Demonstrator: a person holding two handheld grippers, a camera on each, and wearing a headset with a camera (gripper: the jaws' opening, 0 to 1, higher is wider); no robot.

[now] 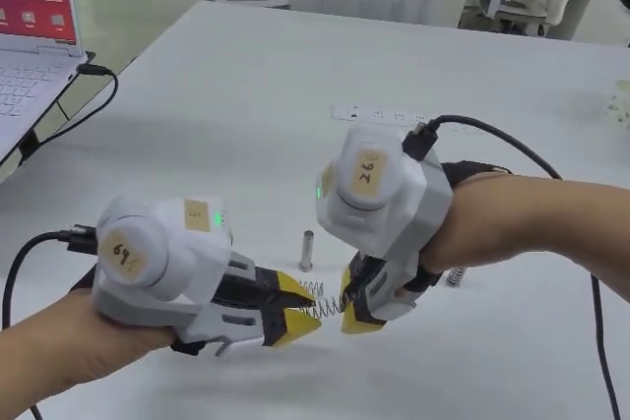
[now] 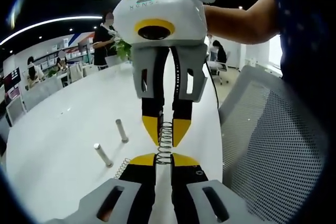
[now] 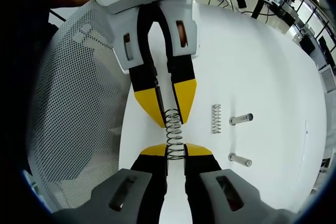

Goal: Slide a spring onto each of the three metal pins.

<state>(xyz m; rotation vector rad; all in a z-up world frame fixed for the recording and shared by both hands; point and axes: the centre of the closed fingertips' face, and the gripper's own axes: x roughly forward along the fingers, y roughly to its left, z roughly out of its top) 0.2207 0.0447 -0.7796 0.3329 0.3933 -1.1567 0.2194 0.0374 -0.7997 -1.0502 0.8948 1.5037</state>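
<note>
One slim, silvery coil spring, its turns openly spaced, runs between my two grippers over the white table; my left gripper clamps one end, my right gripper the other. A bare metal pin stands close behind it.

a shiny metal spring, smooth steel pins, matt white table.

Between left gripper, right gripper: spring; behind it pin; second pin apparently right.
</note>
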